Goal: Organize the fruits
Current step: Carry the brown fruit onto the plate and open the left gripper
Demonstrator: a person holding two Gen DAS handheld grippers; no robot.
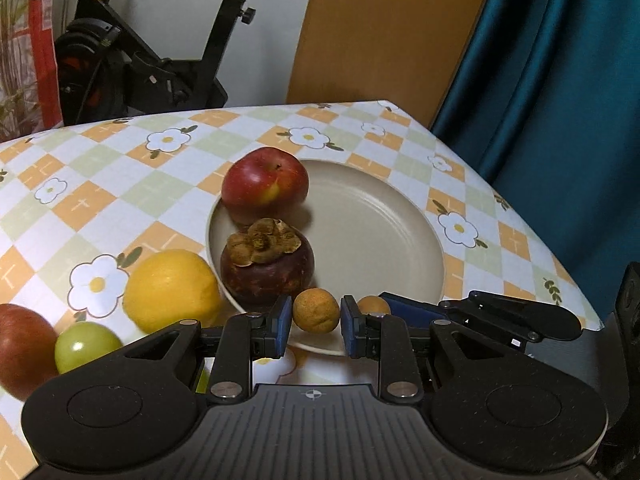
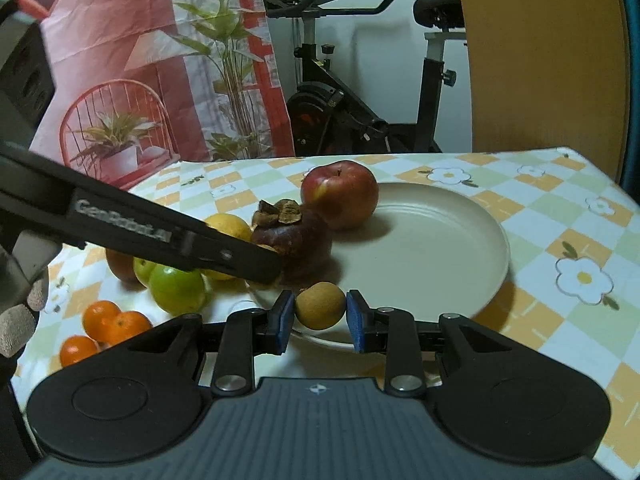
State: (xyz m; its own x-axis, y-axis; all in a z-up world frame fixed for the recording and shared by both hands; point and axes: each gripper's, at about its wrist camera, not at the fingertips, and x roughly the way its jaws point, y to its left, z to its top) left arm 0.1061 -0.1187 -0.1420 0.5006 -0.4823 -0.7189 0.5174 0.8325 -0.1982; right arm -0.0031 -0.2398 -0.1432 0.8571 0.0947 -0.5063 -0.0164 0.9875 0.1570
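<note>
— What is the left tool doing?
— Its blue pads sit a little apart, with a small brown fruit between them at the near rim of the plate; I cannot tell whether they touch it.
— And the right tool?
— Much the same: narrow, around another small brown fruit on the plate's near edge, with a slight gap at the right pad.
— What else is on the plate?
— A mangosteen just behind, and a red apple beyond it.
— And off it?
— On the checked table, left of the plate: a lemon, a green fruit, another apple, and small oranges.
</note>
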